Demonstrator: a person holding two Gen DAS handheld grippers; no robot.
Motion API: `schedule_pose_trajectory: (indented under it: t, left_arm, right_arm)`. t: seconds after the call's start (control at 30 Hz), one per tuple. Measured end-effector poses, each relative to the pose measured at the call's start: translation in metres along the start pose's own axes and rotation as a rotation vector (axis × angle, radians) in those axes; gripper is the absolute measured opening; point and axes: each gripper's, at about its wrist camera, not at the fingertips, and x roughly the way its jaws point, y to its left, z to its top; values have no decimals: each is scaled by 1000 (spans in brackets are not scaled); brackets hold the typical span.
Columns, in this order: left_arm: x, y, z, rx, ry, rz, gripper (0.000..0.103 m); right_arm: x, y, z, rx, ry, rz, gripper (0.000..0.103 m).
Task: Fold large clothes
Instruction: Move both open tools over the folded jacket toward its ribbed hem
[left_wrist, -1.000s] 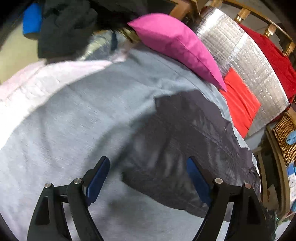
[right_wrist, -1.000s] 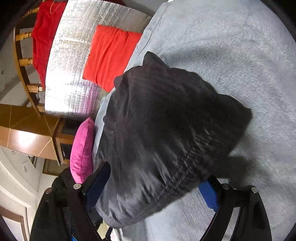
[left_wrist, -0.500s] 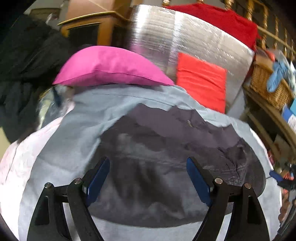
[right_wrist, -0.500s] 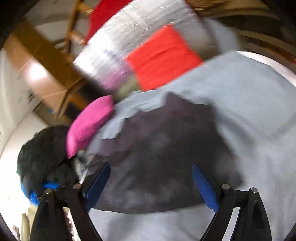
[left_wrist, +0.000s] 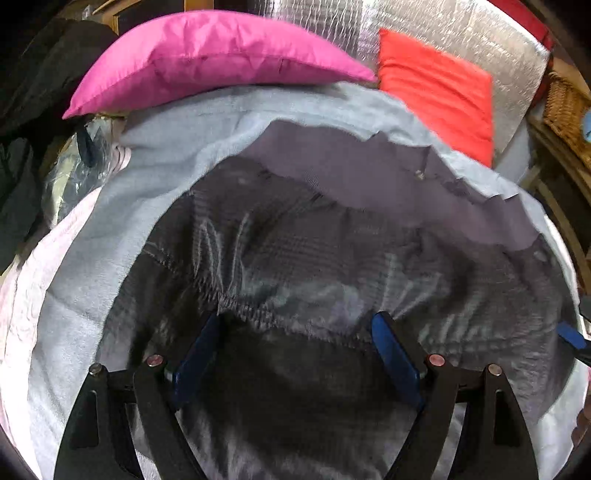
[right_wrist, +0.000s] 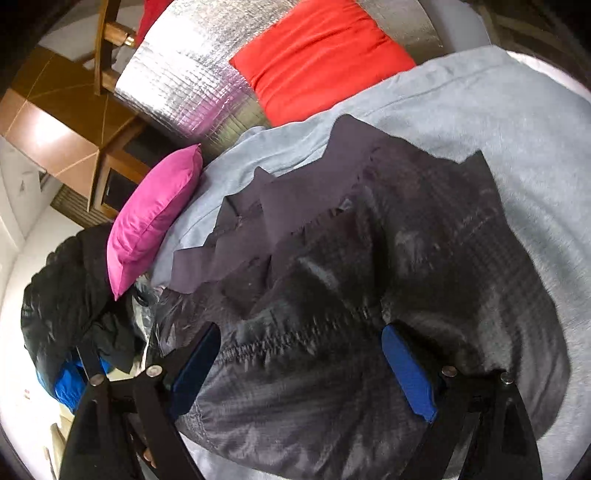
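A dark grey padded jacket (left_wrist: 332, 251) lies partly folded on a pale blue blanket (left_wrist: 207, 140), its smooth lining turned up along the far edge. It also shows in the right wrist view (right_wrist: 369, 258). My left gripper (left_wrist: 295, 347) is open, its blue pads low over the jacket's stitched hem. My right gripper (right_wrist: 301, 362) is open too, just above the near hem of the jacket, holding nothing. The right gripper's blue tip (left_wrist: 570, 334) shows at the far right of the left wrist view.
A pink pillow (left_wrist: 207, 59) and a red cushion (left_wrist: 436, 92) lie behind the jacket against a silver foil panel (right_wrist: 177, 81). A heap of dark clothes (right_wrist: 70, 288) sits at the left. A wicker basket (left_wrist: 565, 107) stands at the right.
Both grippers have swung round and come down close over the jacket's near hem. The jacket now fills both views. Both grippers stay open.
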Motion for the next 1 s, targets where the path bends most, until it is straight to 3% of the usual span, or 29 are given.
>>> schedule_pose_trajectory:
  t: [0.27,0.37,0.47,0.57,0.7,0.83,0.9,1.0]
  left_arm:
    - [-47,1,-7,-23,-96,-126,85]
    - [-59,-30,-12,59,-119,-202,85]
    - [-42,-62,-16,158,-92,-175,85]
    - [-3,-74,-16,165,3,-83,86]
    - [24,-74,-5,138,23,8,88]
    - [29,-75,4,127,44,40,89]
    - [17,-69,8,131,18,-4,89]
    - [0,-43,19,136,-62,9,89]
  right_arm:
    - [-27,7,3,9,-6,108,91]
    - [-13,29,1,4,49,213,91]
    - [13,44,-2,31,120,295,91]
    - [44,33,1,91,172,222,91]
    - [58,10,15,167,138,163,90]
    - [55,12,26,153,118,117,90]
    - [47,17,29,130,114,123,90]
    - [19,19,40,21,47,85,90]
